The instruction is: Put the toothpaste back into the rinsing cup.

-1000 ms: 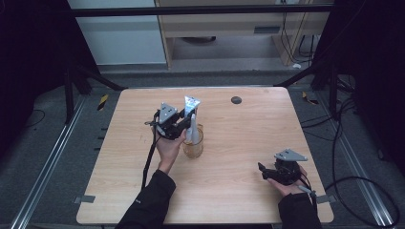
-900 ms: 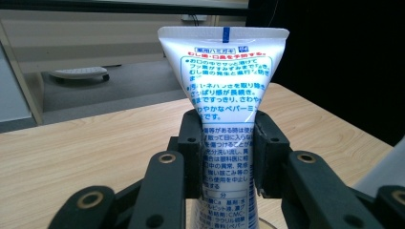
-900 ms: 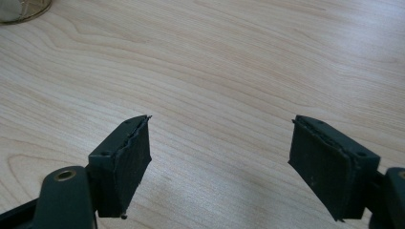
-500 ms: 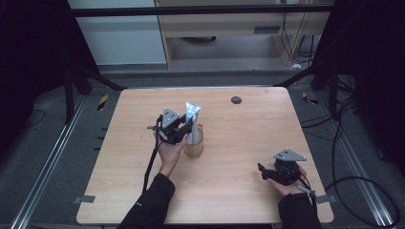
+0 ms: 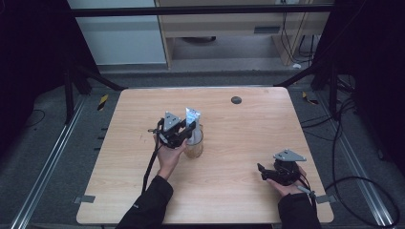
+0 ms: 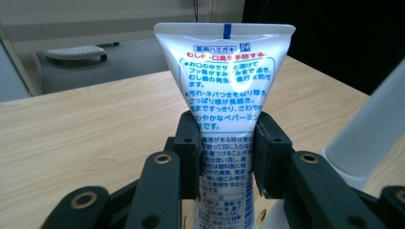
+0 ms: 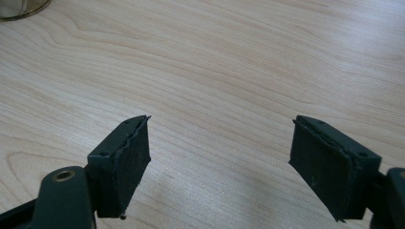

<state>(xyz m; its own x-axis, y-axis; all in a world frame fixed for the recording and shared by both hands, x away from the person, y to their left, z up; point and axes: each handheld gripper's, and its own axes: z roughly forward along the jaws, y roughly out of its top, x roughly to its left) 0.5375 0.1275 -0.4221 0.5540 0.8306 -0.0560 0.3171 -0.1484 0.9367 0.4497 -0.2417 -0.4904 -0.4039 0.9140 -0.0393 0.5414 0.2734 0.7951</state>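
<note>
Over the glass cup (image 5: pixel 194 147) mid-worktop, the left claw (image 5: pixel 187 132) squeezes the toothpaste tube (image 6: pixel 223 86), now lower than a moment ago, so it is nearly in. Right claw (image 5: pixel 267 172) rests wide open.

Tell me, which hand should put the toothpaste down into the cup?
Left, most likely. The left gripper is already shut on the toothpaste tube, which stands crimped end up right at the glass cup. The right gripper hangs open over bare table, far off near the front right corner.
</note>
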